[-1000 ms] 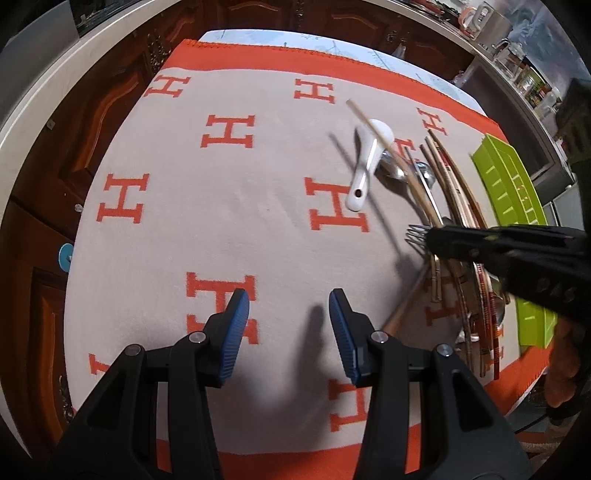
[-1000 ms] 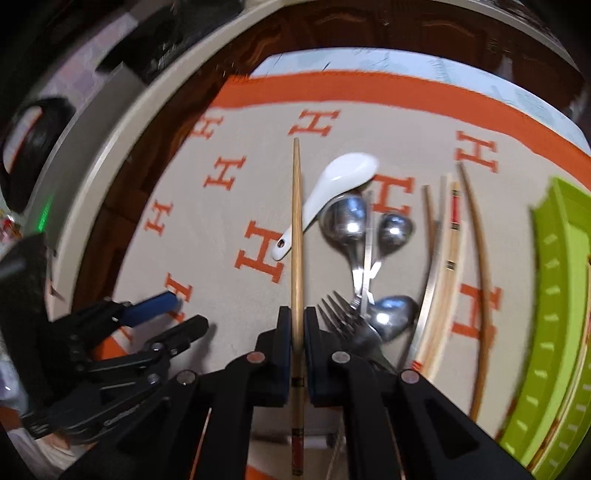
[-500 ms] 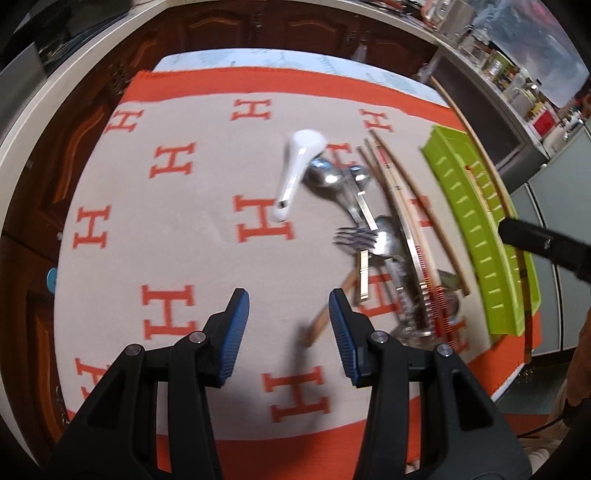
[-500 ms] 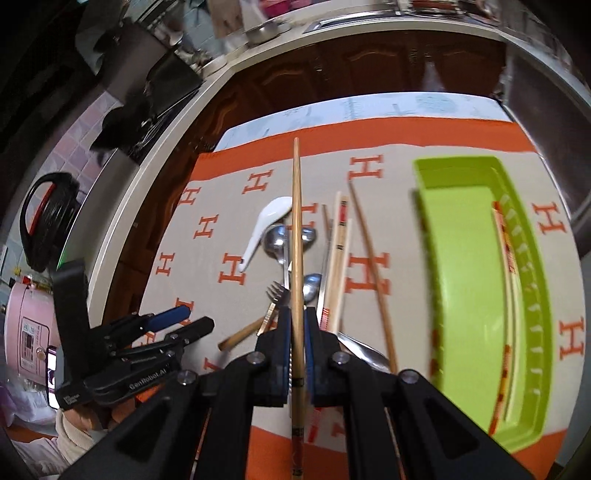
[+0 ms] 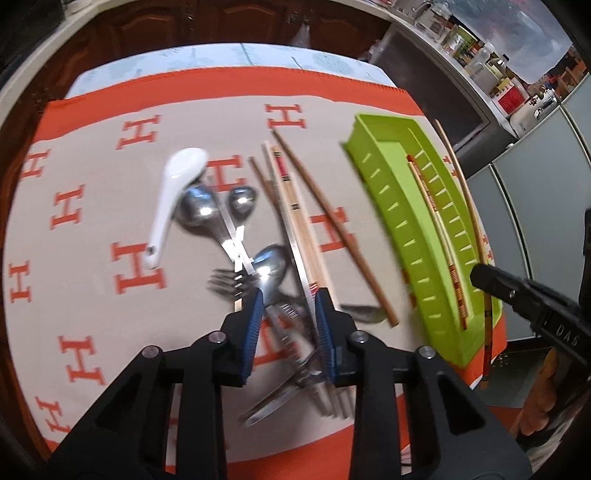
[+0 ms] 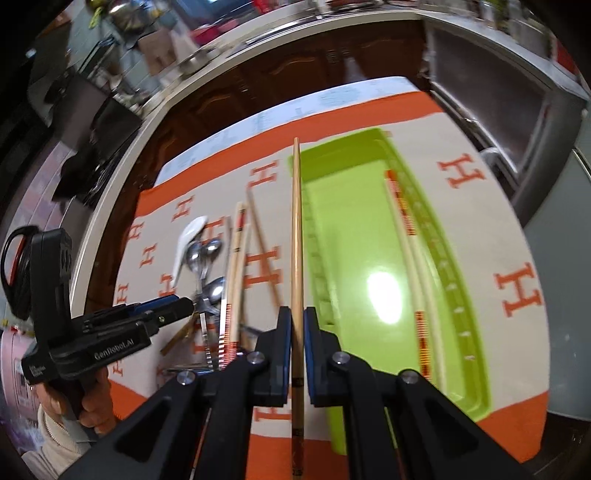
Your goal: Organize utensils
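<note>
My right gripper (image 6: 297,321) is shut on a long wooden chopstick (image 6: 296,229) and holds it over the left rim of the green tray (image 6: 347,229). Two pale chopsticks with red bands (image 6: 408,243) lie in that tray. My left gripper (image 5: 288,306) is open, its blue pads straddling a heap of forks and metal spoons (image 5: 273,269) on the orange-and-beige cloth (image 5: 92,221). A white ceramic spoon (image 5: 173,199) lies to the left of the heap. Loose chopsticks (image 5: 299,221) lie between the heap and the green tray (image 5: 391,206).
The cloth's orange border and the table edge run close along the near side. Dark wooden cabinets (image 5: 221,22) and a grey counter with jars (image 5: 480,55) stand beyond the table. A person's hand (image 6: 92,398) holds the left gripper's handle.
The right gripper carried the chopstick right, from the utensil pile to the green tray. The left gripper moved right over the forks and spoons, and its jaws stand closer together.
</note>
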